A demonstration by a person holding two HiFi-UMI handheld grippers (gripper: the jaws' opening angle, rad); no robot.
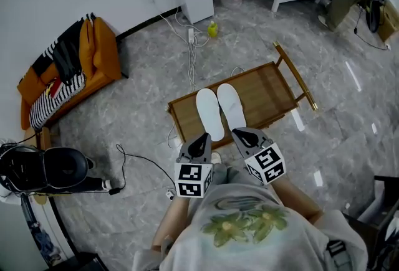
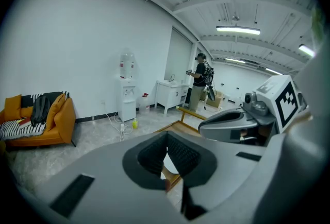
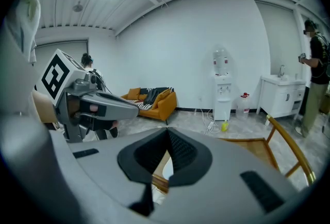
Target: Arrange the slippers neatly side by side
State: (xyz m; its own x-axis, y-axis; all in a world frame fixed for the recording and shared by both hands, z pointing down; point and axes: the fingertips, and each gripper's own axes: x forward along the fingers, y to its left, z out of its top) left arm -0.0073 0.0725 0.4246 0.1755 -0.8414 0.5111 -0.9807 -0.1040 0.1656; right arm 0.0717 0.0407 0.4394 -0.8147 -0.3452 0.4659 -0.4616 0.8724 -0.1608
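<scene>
Slippers [image 1: 210, 113] lie side by side, close and parallel, toward the left of a low wooden tabletop [image 1: 268, 92], so the task looks about done. The left tongs [image 1: 202, 139] and right tongs [image 1: 243, 134] are both pressed together with nothing between them, and they hover over the near ends of the pair. The likely slip is a stray nudge from those closed tips, which would skew one slipper or push it over the near edge just below. Bare wood lies open to the right up to the raised rail [image 1: 296, 76]. The left edge leaves little room.
</scene>
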